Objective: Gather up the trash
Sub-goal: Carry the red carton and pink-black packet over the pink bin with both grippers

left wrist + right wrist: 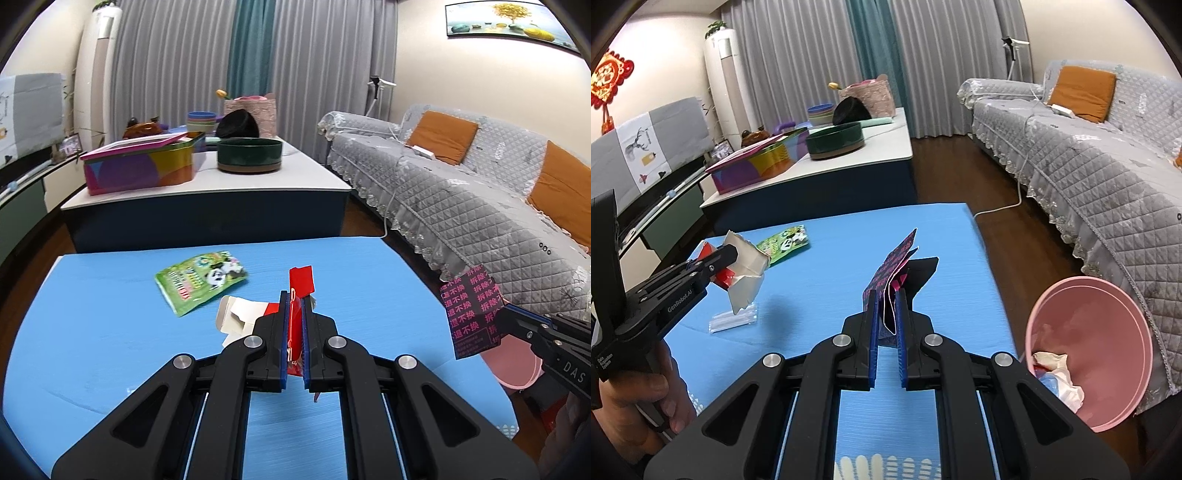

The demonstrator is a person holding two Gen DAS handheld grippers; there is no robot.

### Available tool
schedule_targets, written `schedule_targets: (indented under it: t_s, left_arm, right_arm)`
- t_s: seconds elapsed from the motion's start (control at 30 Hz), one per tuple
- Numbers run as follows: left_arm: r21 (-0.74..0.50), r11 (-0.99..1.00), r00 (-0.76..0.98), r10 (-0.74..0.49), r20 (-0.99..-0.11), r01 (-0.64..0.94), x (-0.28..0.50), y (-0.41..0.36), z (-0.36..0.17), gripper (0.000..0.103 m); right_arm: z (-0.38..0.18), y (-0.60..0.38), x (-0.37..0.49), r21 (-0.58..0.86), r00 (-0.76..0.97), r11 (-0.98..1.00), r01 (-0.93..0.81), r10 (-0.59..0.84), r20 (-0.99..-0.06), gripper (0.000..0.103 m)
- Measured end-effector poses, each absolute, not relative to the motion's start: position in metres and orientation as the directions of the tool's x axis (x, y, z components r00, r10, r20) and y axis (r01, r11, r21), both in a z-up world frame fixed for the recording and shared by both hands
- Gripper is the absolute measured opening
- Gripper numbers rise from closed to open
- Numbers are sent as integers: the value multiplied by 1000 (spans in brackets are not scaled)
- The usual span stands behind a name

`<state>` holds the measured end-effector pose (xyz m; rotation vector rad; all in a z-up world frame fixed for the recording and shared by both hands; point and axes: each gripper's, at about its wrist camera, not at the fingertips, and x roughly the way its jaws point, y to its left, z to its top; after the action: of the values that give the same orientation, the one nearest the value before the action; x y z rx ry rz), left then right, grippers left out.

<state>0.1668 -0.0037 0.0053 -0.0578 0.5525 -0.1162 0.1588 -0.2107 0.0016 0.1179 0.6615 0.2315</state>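
My left gripper (294,295) is shut on a torn red-and-white carton (301,280), held above the blue table (110,332). From the right wrist view the same carton (746,273) hangs from the left gripper (733,254) at the left. My right gripper (886,295) is shut on a folded black wrapper with pink print (897,266), near the table's right edge. A green panda packet (201,282) lies flat on the far part of the table. A pink bin (1089,350) stands on the floor to the right, with crumpled trash inside.
A small clear plastic piece (733,321) lies on the table below the carton. Behind stands a low white-topped table (258,181) with tins and bowls. A grey covered sofa (461,192) runs along the right, and a white cable (1004,206) lies on the wooden floor.
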Motion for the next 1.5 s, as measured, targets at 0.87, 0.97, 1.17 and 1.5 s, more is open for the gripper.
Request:
schedule_targets:
  t_s: [0.87,0.97,1.17,1.5]
  left_arm:
    - [-93,962,828,-268,-493,257,172,-81,9,5]
    - [-97,956,826,-288,-485,277,171,-92,12,5]
    - [-98,944,814,-321,-484,314,170,-114,14,5]
    - [-108,914,778,-390,-492,390,168,-157,19,5]
  right_arm:
    - [8,-285,147,181,808,983,-33,133,-574,9]
    - [9,-294,145,183,812,983,-13,118,-572,9]
    - [10,-316,140,186,816,982,30,83,-572,9]
    - [11,-359,129,198,820,973,121,15,-572,9]
